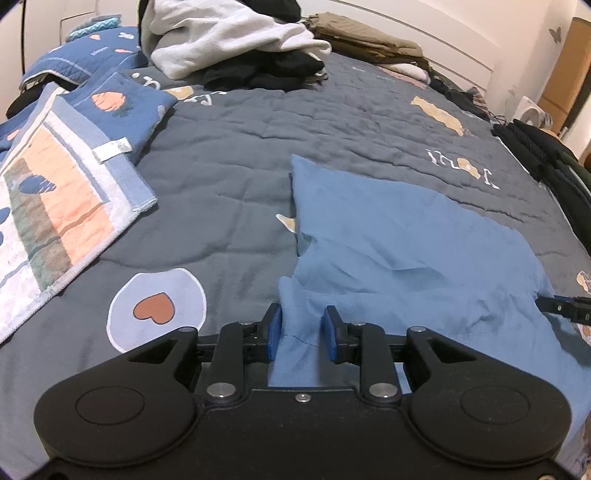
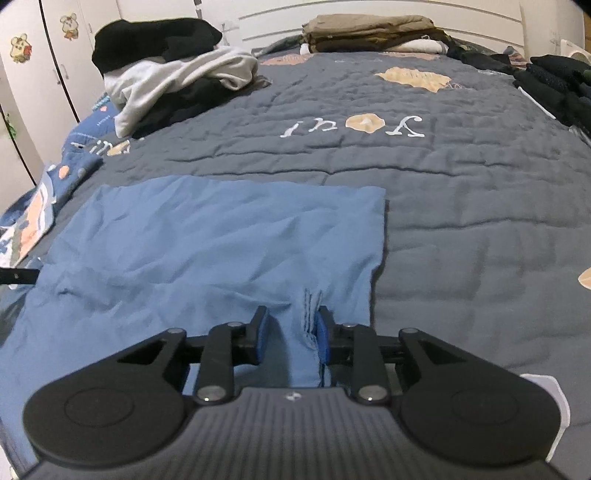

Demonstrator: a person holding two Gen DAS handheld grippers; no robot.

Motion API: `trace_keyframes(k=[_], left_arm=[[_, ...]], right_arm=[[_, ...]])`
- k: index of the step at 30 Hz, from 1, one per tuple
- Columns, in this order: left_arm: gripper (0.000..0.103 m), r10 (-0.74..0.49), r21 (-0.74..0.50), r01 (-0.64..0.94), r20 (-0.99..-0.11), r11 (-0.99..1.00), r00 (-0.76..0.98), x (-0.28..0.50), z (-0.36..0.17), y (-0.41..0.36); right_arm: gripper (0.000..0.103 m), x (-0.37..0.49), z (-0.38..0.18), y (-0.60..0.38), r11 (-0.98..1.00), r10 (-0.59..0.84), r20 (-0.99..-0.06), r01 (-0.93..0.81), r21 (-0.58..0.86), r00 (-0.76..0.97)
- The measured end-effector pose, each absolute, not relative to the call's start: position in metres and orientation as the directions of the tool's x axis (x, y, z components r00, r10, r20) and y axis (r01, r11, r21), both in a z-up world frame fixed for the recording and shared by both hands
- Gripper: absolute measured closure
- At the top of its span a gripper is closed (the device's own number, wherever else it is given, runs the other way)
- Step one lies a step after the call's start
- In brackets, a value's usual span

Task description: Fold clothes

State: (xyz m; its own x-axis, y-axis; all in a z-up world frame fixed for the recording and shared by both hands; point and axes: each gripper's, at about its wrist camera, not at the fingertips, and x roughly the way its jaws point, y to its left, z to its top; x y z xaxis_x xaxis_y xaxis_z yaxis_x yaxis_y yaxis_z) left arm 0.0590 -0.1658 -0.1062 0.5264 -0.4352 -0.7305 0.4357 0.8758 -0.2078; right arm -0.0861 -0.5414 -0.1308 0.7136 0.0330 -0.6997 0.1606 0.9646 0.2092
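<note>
Two tongs sit at the near edge of a blue garment (image 1: 399, 236) spread flat on a bed's grey quilt (image 1: 229, 155). The left tongs (image 1: 302, 330) stand with their blue pads apart, a fold of the garment's left near corner rising between them but not clamped. The right tongs (image 2: 290, 334) are likewise parted, straddling a stitched hem at the garment's right near corner, the cloth loose between the pads.

Beyond the garment, the quilt shows white lettering (image 2: 354, 127) and tan patches. Left of it lies a patterned blue and orange towel (image 1: 55, 206). Near the headboard (image 2: 369, 14) sits a rumpled heap of white and black clothes (image 2: 166, 70), with a folded khaki stack (image 2: 369, 33) beside it and dark folded clothes (image 2: 554, 85) along the right edge.
</note>
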Motion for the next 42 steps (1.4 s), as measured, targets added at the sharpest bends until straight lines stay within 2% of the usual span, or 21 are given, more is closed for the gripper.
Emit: trace_keyframes(k=[1,3,13,21,42], left_arm=[[0.093,-0.441,-0.210,0.438,-0.722,0.874,0.533,0.059,-0.103,-0.166],[0.099,-0.453,-0.215,0.444,-0.704,0.870,0.547,0.058,-0.096,-0.167],[0.101,-0.508,-0.234,0.473,-0.609,0.849,0.609,0.056,-0.061,-0.170],[0.101,-0.539,-0.238,0.501,-0.556,0.832,0.632,0.084,-0.042,-0.187],[0.101,-0.506,-0.197,0.498,-0.598,0.845,0.622,0.157,-0.087,-0.237]], right_arm=[[0.100,-0.087,-0.130,-0.543,0.961,0.043,-0.694,0.161,0.225,0.719],[0.100,-0.090,-0.125,-0.546,0.952,0.044,-0.680,0.176,0.251,0.732],[0.101,-0.098,-0.080,-0.561,0.905,0.028,-0.521,0.199,0.376,0.853],[0.101,-0.083,-0.065,-0.586,0.869,-0.007,-0.466,0.236,0.435,0.885],[0.101,-0.020,-0.108,-0.626,0.861,-0.047,-0.524,0.300,0.410,0.850]])
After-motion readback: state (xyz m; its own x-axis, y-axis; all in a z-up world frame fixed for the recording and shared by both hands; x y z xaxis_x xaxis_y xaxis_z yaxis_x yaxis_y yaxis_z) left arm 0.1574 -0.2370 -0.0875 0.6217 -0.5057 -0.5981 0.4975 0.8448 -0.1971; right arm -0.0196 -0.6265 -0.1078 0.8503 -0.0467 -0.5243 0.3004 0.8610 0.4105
